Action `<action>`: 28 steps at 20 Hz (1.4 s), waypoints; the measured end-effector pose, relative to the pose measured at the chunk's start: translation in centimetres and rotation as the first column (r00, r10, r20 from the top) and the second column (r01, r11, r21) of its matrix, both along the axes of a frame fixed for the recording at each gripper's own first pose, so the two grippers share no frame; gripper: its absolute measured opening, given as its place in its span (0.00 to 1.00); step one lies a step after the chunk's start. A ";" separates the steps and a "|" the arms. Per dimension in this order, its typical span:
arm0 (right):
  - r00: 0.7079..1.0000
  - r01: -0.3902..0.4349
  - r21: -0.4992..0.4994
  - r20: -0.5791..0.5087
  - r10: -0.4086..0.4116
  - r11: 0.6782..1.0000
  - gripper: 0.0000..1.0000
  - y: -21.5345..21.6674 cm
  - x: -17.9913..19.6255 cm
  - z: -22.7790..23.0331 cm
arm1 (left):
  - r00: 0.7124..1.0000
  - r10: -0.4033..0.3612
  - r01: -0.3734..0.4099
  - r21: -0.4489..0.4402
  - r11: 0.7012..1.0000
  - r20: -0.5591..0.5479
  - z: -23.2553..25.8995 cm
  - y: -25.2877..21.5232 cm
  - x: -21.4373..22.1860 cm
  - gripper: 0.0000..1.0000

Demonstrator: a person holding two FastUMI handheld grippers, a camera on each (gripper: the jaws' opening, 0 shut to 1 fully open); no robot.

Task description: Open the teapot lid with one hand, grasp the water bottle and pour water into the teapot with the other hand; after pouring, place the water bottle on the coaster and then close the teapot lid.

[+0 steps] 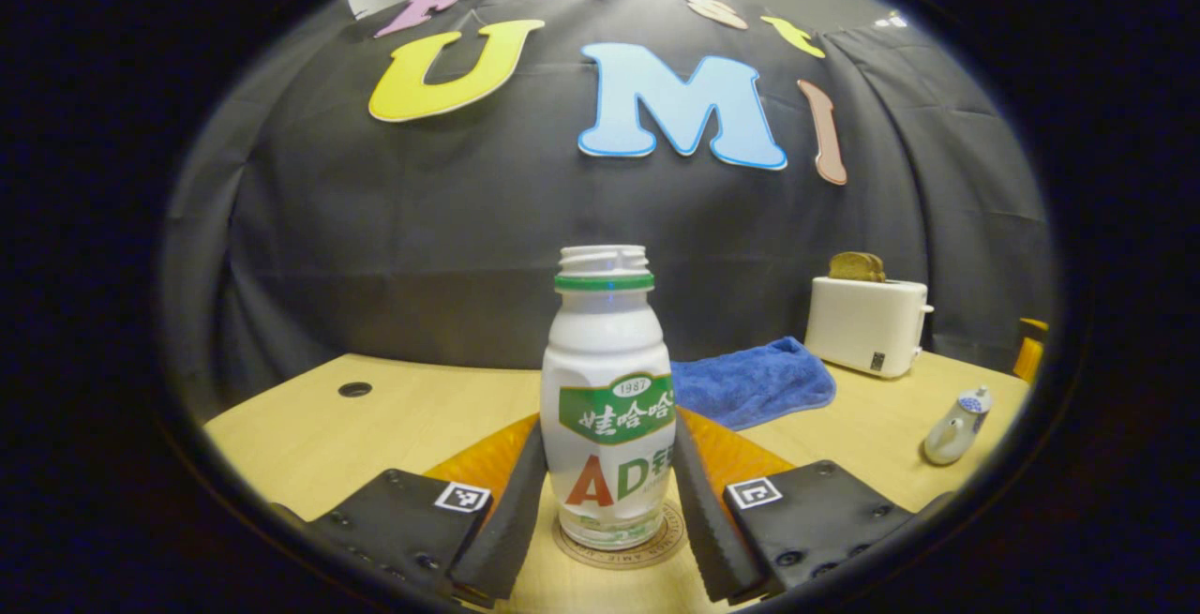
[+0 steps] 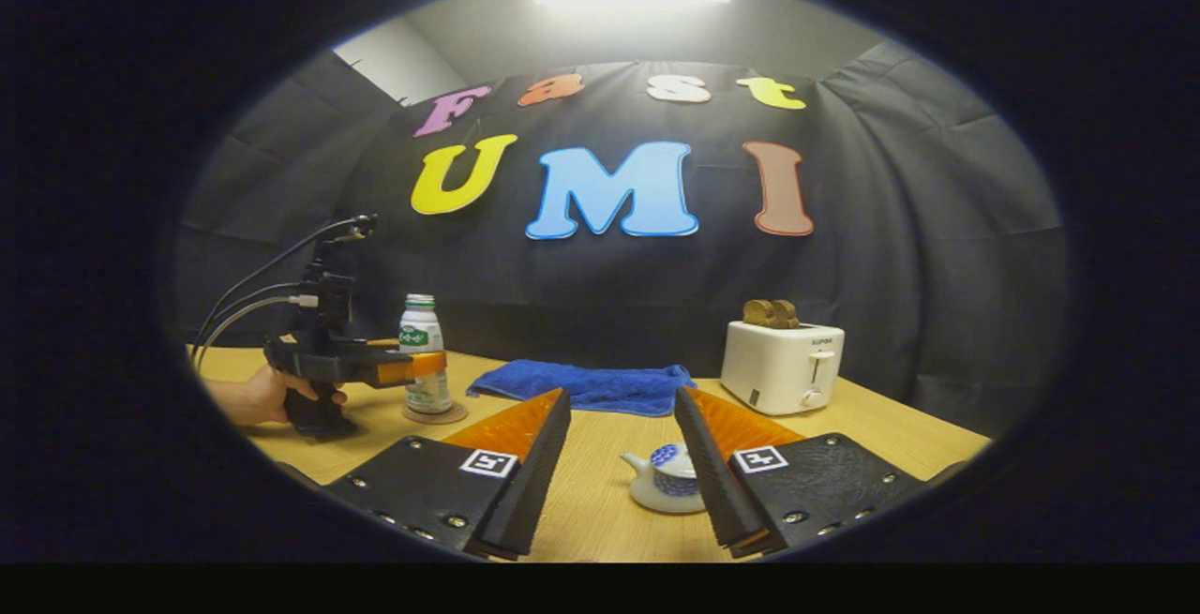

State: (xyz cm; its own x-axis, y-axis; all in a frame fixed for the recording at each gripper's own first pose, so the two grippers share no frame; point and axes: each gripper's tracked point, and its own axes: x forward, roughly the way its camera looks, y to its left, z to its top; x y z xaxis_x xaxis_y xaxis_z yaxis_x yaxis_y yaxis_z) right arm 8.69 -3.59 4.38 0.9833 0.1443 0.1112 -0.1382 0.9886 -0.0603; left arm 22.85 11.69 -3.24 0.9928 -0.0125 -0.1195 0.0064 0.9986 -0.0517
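Left tongs [image 1: 607,539] clasp the water bottle [image 1: 609,408] on its coaster [image 1: 670,539]; right tongs [image 2: 622,483] gape before the teapot [image 2: 667,481].

teapot [image 2: 667,488] right side hidden behind tongs finger, coaster [image 1: 621,539] mostly under bottle [image 1: 607,398]

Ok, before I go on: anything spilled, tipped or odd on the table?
Nothing stands out. The water bottle stands upright on the coaster, uncapped, between the left tongs. The teapot sits upright with its lid on, ahead of the open right tongs. No spill shows on the table.
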 end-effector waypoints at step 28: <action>0.993 0.007 0.008 -0.120 -0.006 1.000 0.69 2.0 -0.9 -1.4 | 0.995 -0.020 0.005 0.155 0.988 0.093 4.5 -4.4 -15.0 1.00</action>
State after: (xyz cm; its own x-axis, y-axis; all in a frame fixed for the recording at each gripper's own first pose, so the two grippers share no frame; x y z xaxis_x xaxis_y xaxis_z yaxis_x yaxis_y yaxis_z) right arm 7.78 -1.58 3.00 0.9905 0.1375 -0.0060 -0.1376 0.9899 -0.0353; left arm 7.82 7.33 1.28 0.9995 -0.0135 -0.0271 0.0163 0.9944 0.1045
